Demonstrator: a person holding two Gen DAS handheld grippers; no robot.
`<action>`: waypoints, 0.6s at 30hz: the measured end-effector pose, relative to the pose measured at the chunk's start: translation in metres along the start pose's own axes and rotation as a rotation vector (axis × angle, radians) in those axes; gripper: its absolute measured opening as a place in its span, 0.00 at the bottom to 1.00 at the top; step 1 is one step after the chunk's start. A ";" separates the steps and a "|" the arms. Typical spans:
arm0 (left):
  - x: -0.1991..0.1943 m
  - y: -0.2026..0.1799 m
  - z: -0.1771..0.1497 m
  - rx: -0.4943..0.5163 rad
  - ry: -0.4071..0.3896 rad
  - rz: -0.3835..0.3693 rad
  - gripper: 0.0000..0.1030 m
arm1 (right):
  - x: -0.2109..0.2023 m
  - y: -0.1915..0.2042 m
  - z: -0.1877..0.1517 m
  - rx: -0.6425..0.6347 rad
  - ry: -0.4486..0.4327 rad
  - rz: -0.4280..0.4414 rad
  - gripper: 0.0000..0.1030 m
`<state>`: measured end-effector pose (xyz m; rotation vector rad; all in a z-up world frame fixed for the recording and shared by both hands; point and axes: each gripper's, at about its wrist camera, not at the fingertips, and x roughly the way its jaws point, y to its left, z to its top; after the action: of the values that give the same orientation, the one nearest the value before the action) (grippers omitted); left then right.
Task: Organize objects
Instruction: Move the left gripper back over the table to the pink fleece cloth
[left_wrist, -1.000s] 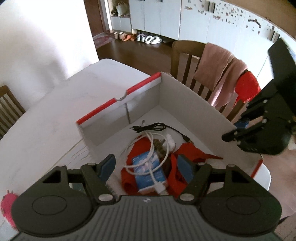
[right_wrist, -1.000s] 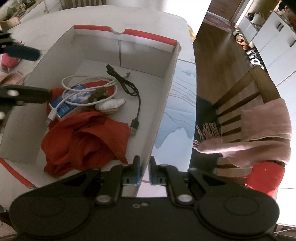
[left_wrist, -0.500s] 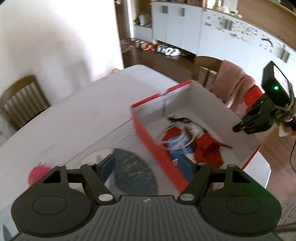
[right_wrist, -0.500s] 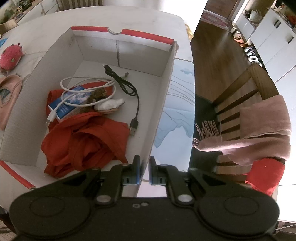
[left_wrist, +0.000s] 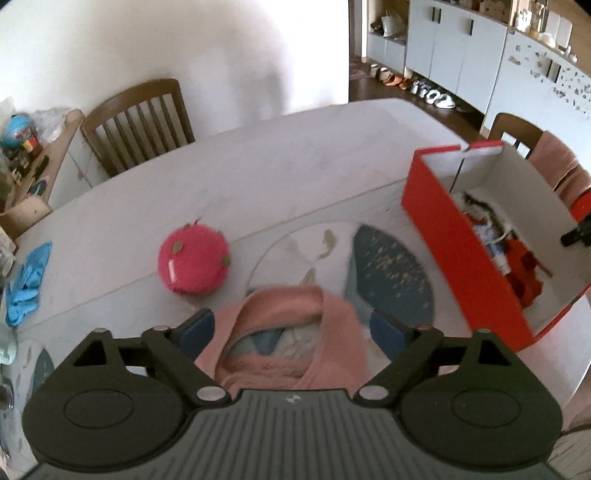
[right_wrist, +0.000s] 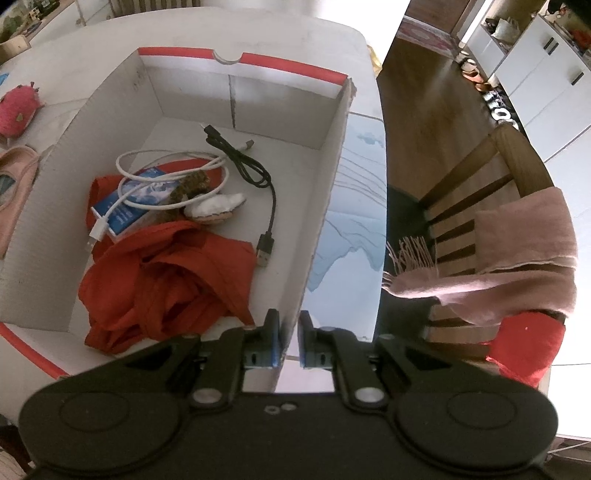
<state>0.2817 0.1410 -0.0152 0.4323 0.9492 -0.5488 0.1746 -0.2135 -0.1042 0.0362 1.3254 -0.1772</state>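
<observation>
Our left gripper (left_wrist: 291, 328) has swung away from the red-and-white box (right_wrist: 325, 192), over whose contents it hung a second ago, and now hangs above a pink slipper (left_wrist: 291, 332) on the tabletop (left_wrist: 295, 155). Its jaws are opening, wider than a moment back, with the slipper lying below and between them but not yet pinched. We read this as one drop finished and the next pickup starting.

Our right gripper (right_wrist: 290, 345) has not budged; its jaws are clamped on the box's near side wall, steadying it.

The slipper sits just left of the box, beside a dark blue patch printed on the table mat (left_wrist: 391, 273). Its opening faces up and towards the left wrist camera. Its long axis seems to run away from that camera towards the far edge of the tabletop, but blur and the gripper body hide its near end, so we cannot tell toe from heel.

A pink plush fruit (left_wrist: 194, 260) rests nearby to the left, and blue gloves (left_wrist: 26, 284) lie at the tabletop's left edge. Inside the box we see a red cloth (right_wrist: 166, 280), white cable (right_wrist: 162, 177) and black cable (right_wrist: 255, 181), so several things appear left to gather.
</observation>
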 end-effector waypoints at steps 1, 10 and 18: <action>0.003 0.000 -0.003 0.006 0.002 -0.001 0.95 | 0.000 0.000 0.000 0.002 0.001 -0.001 0.09; 0.040 -0.009 -0.043 0.063 0.072 -0.014 0.97 | 0.002 0.002 -0.002 0.010 0.011 -0.014 0.09; 0.071 -0.022 -0.065 0.148 0.139 -0.019 0.96 | 0.002 0.004 -0.002 0.009 0.015 -0.022 0.09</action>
<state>0.2598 0.1437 -0.1117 0.6009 1.0507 -0.6147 0.1740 -0.2093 -0.1073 0.0306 1.3405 -0.2014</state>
